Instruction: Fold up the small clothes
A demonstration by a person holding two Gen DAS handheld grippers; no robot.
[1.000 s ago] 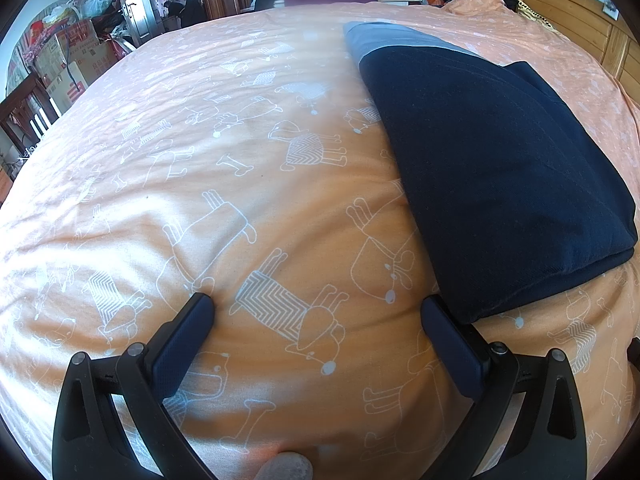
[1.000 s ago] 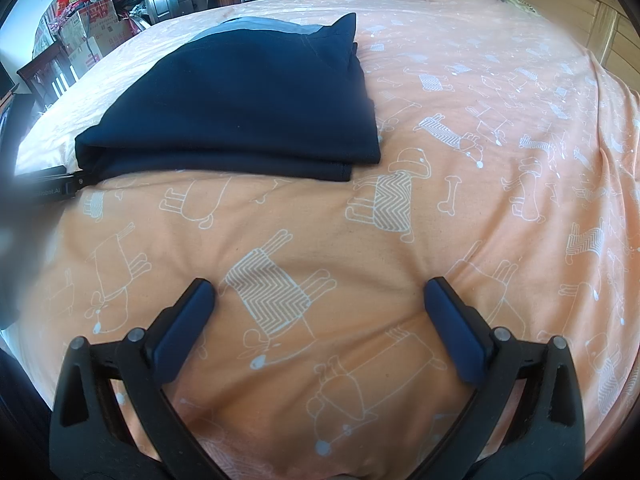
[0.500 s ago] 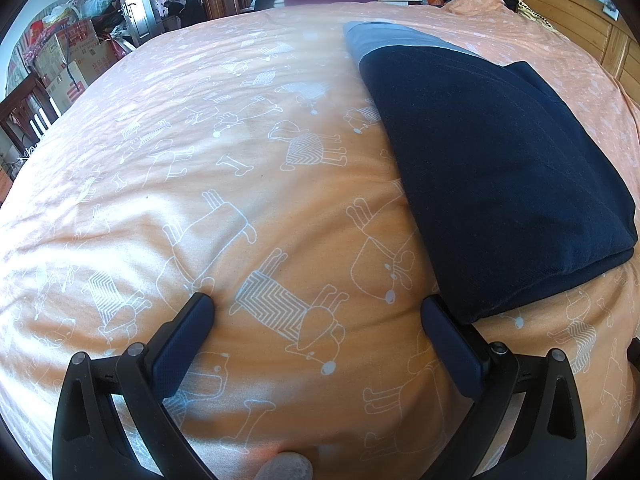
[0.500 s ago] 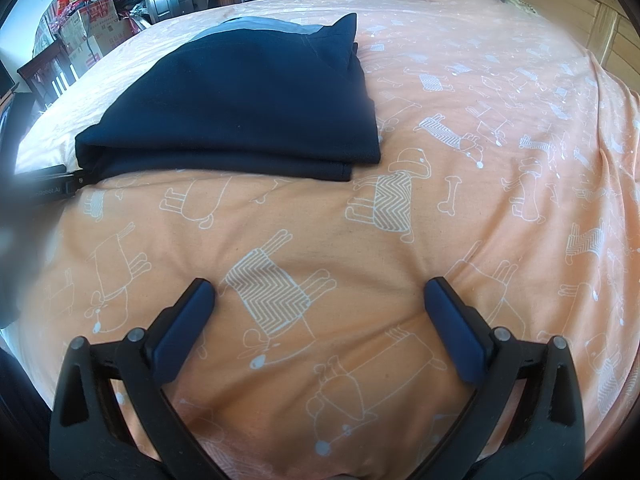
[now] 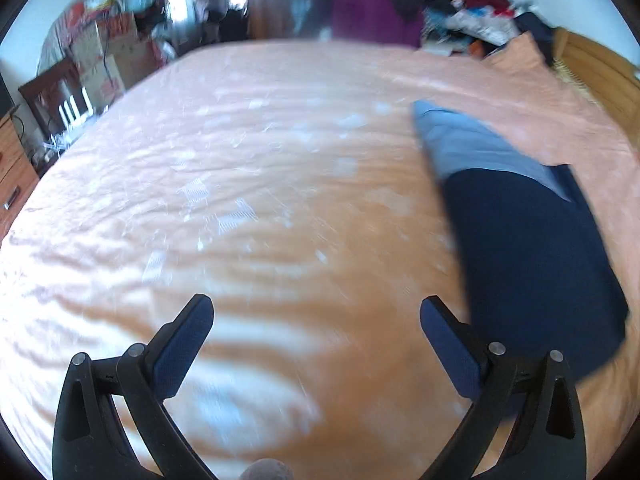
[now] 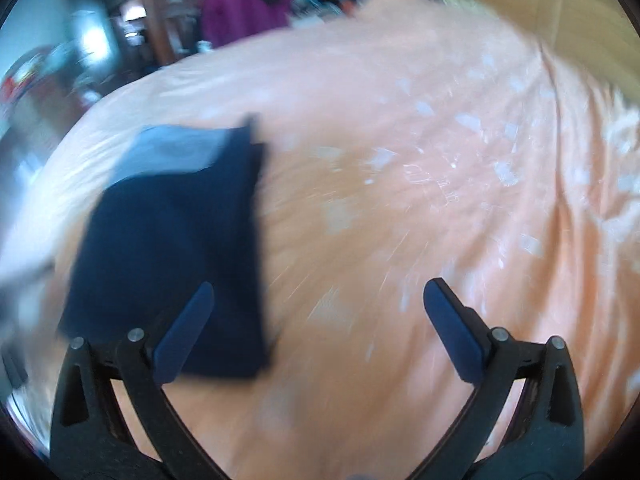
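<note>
Both pairs of jaws are spread wide and nothing is held in either the left gripper (image 5: 316, 322) or the right gripper (image 6: 319, 306). The folded garment (image 5: 528, 256), navy with a grey-blue band at its far end, is laid flat on the orange bedspread (image 5: 260, 200). It is seen right of the left gripper, and left of the right gripper (image 6: 172, 232). Both views are blurred. A wooden headboard (image 5: 600, 76) is seen beyond.

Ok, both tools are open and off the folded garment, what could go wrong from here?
Both views are motion-blurred, so aiming now is unreliable. In the right view, the right tool has one finger in front of the folded garment; it might snag and undo the fold. The orange bedsheet is wrinkled and soft, so a low pass could catch it.
</note>
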